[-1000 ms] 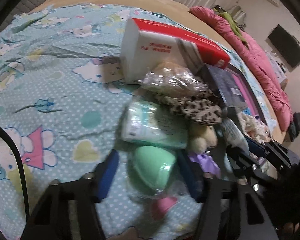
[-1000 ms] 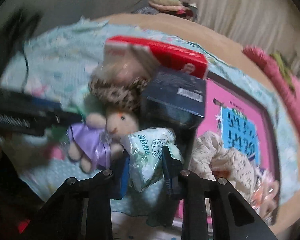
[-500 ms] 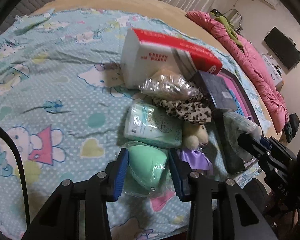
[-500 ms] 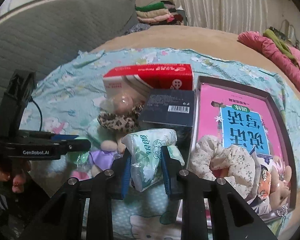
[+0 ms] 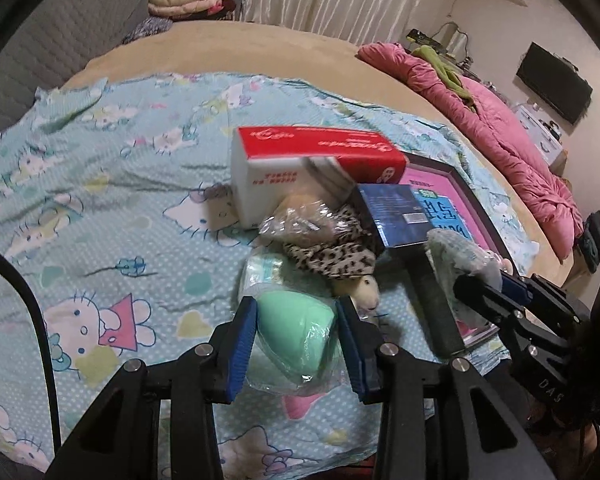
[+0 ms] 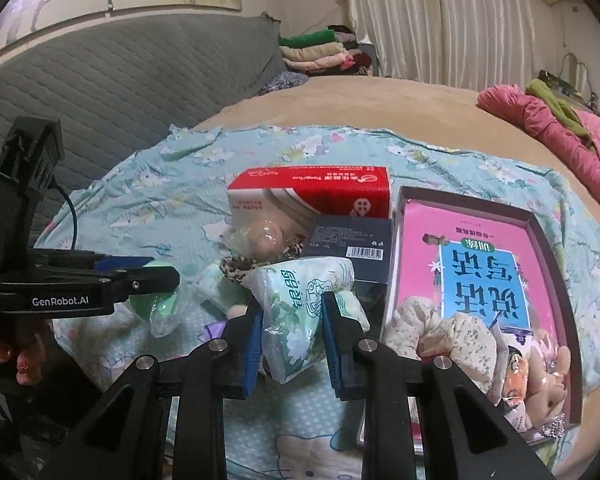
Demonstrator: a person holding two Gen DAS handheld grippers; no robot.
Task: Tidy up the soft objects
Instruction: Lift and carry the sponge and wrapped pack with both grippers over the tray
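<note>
Mint-green sponge (image 5: 296,332), plastic-wrapped | left jaws clamped on it | right jaws pinching crinkled tissue pack (image 6: 296,312)

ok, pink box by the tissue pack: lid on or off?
Off. The pink box is open on top, with a floral cloth and toys lying inside it.

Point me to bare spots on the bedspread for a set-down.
Free: the bedspread left of the red tissue box, out to its edges. Also the strip behind that box. Crowded: the pile from that box to the dark box, and the tray's near end.
</note>
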